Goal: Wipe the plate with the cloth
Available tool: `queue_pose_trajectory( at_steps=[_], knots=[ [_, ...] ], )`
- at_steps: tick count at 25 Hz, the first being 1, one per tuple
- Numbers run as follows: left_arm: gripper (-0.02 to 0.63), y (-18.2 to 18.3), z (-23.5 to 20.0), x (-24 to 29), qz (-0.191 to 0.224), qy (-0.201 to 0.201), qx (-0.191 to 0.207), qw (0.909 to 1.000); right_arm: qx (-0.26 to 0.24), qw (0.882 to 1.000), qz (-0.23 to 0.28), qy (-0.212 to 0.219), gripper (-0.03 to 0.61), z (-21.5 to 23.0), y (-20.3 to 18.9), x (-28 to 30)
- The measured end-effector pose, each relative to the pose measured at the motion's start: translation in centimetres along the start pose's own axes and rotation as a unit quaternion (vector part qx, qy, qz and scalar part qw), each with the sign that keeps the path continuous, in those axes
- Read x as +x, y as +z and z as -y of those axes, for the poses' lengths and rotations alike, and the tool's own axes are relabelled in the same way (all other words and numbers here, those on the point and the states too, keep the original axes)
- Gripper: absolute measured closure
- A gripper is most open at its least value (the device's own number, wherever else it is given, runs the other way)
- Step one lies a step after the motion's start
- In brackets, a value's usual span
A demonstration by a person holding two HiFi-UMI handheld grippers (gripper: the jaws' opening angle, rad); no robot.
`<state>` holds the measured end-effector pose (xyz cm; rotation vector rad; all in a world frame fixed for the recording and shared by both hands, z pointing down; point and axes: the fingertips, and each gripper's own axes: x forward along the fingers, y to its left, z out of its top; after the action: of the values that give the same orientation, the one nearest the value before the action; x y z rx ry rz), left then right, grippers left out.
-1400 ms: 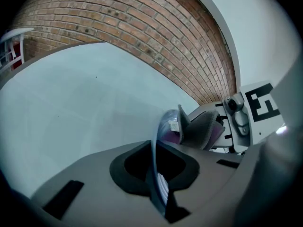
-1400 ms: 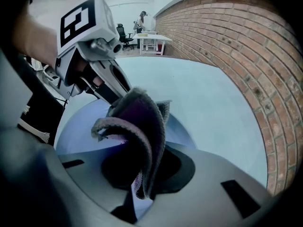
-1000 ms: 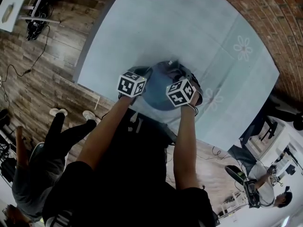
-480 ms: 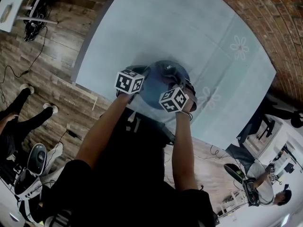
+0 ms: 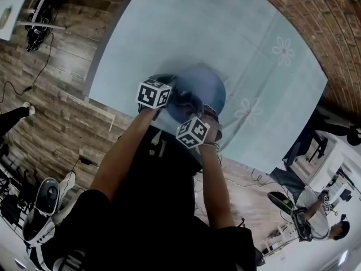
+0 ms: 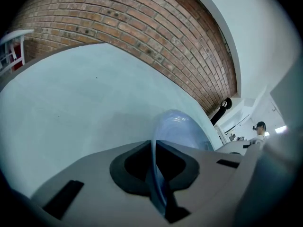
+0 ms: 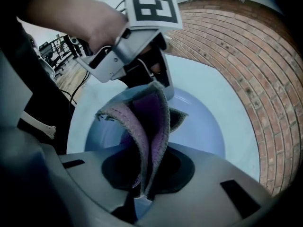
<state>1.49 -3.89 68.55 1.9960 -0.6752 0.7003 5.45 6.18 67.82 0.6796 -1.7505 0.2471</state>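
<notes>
A blue plate [image 5: 206, 83] rests near the front edge of the table. In the left gripper view its rim [image 6: 176, 128] runs edge-on between the jaws, and my left gripper [image 6: 156, 163] is shut on that rim at the plate's left side. My right gripper [image 7: 144, 186] points steeply down over the plate [image 7: 201, 124], shut on a folded grey and purple cloth [image 7: 150, 119]. The cloth [image 5: 189, 102] hangs onto the near left part of the plate, close beside the left gripper [image 7: 130, 51]. In the head view the marker cubes hide both pairs of jaws.
A pale blue tablecloth [image 5: 197, 27] with flower prints [image 5: 282, 51] covers the table. A brick wall [image 5: 316, 21] runs along the far right side. Wooden floor [image 5: 51, 100] lies left of the table, with cables and equipment. A person [image 5: 316, 222] stands at the lower right.
My right gripper has drawn the cloth across the plate, from its right part to its near left part, baring the far right side. The left gripper and the plate have stayed in place.
</notes>
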Motion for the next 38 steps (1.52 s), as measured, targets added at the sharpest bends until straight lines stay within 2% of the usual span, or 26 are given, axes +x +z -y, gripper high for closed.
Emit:
queue_pose_trajectory(
  at_steps=[7, 13, 17, 23, 35, 38],
  knots=[
    [0.566, 0.0, 0.1, 0.0, 0.000, 0.003, 0.001, 1.0000, -0.018, 0.999, 0.002, 0.039, 0.518, -3.9, -1.1, -1.0],
    [0.566, -0.1, 0.1, 0.0, -0.003, -0.001, -0.004, 1.0000, -0.040, 0.998, -0.006, 0.052, 0.518, -4.4, -3.2, -1.8],
    [0.566, 0.1, 0.2, 0.1, -0.001, -0.001, -0.004, 1.0000, -0.036, 0.998, -0.021, 0.039, 0.518, -3.1, -5.1, -2.1],
    [0.566, 0.1, 0.2, 0.2, -0.003, -0.003, -0.005, 1.0000, 0.006, 0.999, -0.046, 0.014, 0.518, -0.1, -7.3, -1.9],
    [0.568, 0.1, 0.3, 0.4, -0.015, -0.018, -0.012, 0.9996, -0.012, 0.996, -0.081, -0.027, 0.518, 7.5, -8.0, -0.4],
    [0.568, -0.1, 0.6, 0.5, -0.017, -0.016, 0.001, 0.9997, -0.022, 0.995, -0.088, -0.032, 0.518, 9.4, -7.5, 0.2]
  ],
)
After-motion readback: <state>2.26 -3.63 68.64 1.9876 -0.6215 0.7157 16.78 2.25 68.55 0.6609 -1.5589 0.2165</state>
